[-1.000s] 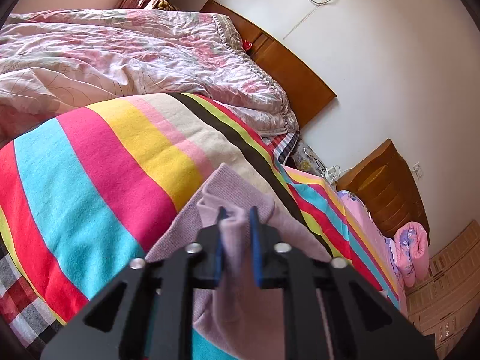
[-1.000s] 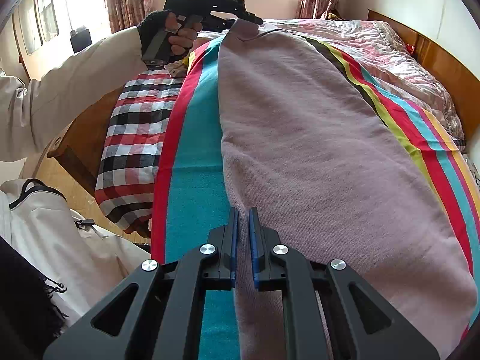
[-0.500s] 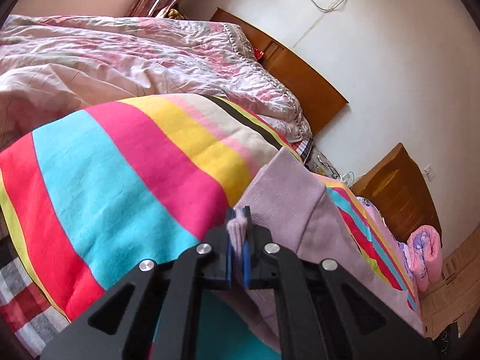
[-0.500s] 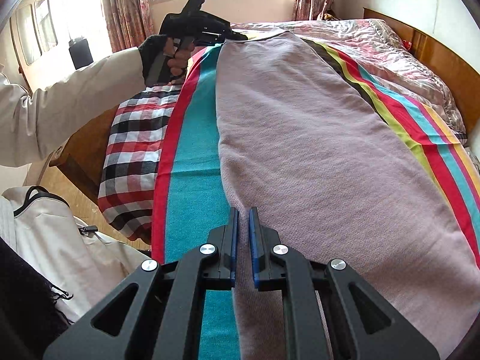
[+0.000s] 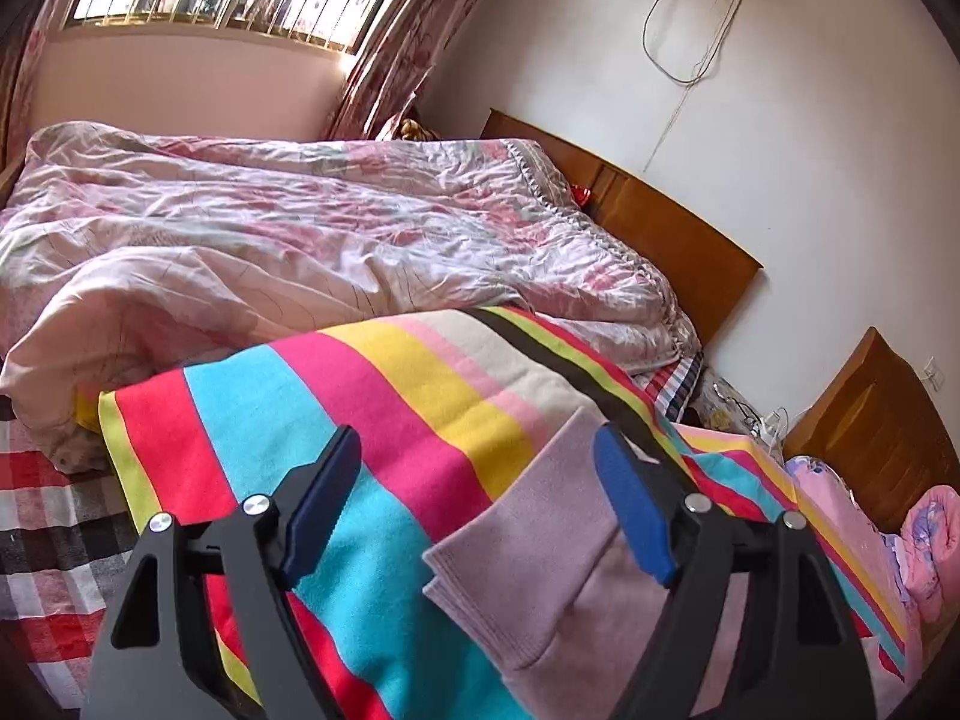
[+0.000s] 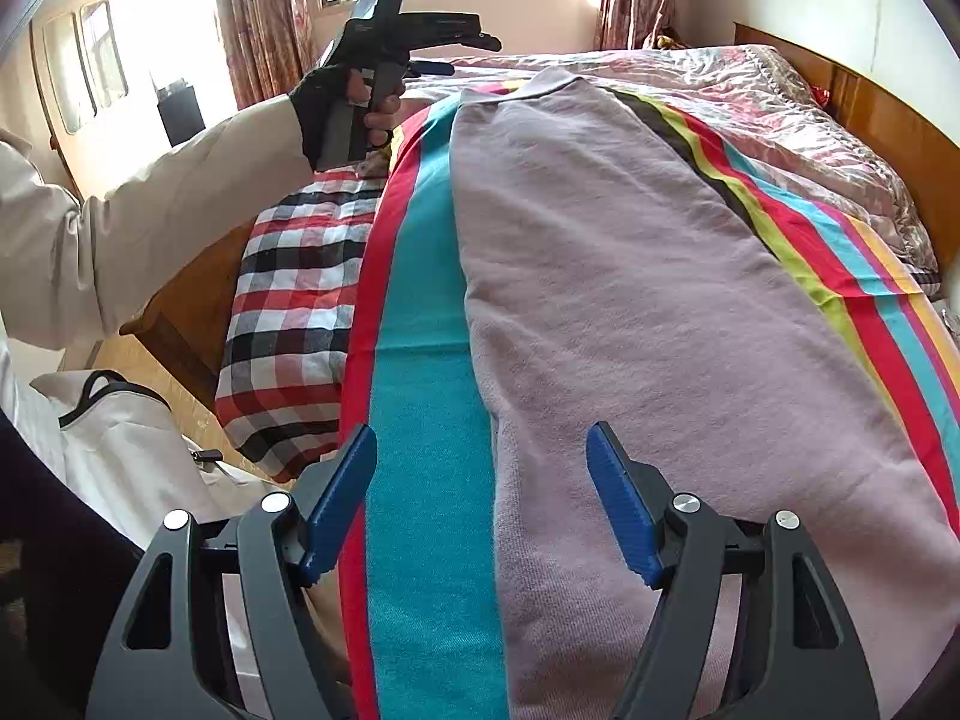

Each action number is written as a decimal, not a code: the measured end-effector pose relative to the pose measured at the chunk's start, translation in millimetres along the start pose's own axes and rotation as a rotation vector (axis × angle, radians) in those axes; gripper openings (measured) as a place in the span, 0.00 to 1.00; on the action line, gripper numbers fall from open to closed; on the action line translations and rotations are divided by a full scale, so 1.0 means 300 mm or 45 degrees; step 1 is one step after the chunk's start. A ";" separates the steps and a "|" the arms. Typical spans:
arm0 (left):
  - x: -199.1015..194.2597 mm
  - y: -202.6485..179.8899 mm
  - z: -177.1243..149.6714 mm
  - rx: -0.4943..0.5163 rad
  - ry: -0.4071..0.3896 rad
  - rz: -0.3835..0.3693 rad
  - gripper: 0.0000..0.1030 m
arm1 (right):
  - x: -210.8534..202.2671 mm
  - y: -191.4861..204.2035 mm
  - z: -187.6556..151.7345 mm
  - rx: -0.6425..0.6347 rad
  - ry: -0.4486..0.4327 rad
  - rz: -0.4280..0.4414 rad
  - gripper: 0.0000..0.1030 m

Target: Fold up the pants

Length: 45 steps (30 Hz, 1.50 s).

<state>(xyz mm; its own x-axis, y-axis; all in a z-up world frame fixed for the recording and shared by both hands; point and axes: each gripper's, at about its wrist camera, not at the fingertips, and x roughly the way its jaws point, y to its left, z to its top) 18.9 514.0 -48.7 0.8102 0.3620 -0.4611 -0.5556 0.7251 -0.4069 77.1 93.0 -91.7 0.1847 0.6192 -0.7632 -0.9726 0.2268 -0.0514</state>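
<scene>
Lying lengthwise along the striped blanket (image 6: pixel 420 360) on the bed, the pants (image 6: pixel 630 300) look folded leg over leg, a mauve knit with one end near the right gripper (image 6: pixel 482 498) and the far end beside the left gripper (image 5: pixel 477 510), where the two ribbed cuffs sit stacked in the left wrist view. Both sets of jaws have just been opening and now stand spread; the cloth lies beneath and between them, and no pad presses on it, so the pants rest free. As a judgement, the next fold calls for fresh grips, and the risk lies there: a pinch that catches only the top layer would pull the stacked legs apart, and a pinch too deep could drag the blanket up with the cloth. The near long edge runs close to the blanket's teal stripe toward the bedside, above the checked sheet (image 6: pixel 288 312), so a careless tug could slide the pants off. Beyond lie the rumpled floral quilt (image 5: pixel 300 240) and the wooden headboard (image 5: pixel 672 240). No brand, label or writing can be read on anything
</scene>
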 end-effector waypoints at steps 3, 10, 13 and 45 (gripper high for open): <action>-0.060 -0.202 -0.015 0.143 0.040 -0.130 0.99 | -0.078 -0.084 0.000 0.085 -0.087 -0.140 0.68; 0.164 -0.679 -0.374 0.614 0.578 -0.360 0.98 | -0.141 -0.328 -0.087 0.405 -0.015 -0.440 0.70; 0.184 -0.803 -0.472 0.686 0.680 -0.447 0.96 | -0.179 -0.374 -0.141 0.449 0.022 -0.519 0.71; 0.079 -1.533 -0.928 1.210 0.692 -0.578 0.98 | -0.698 -0.466 -0.924 1.050 0.187 -0.903 0.83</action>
<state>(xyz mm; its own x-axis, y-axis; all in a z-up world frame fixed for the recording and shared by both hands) 241.5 26.0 -91.9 0.5839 -0.1709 -0.7936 0.3101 0.9504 0.0235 135.3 -276.6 -103.3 0.5930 0.0662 -0.8025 -0.2485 0.9630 -0.1042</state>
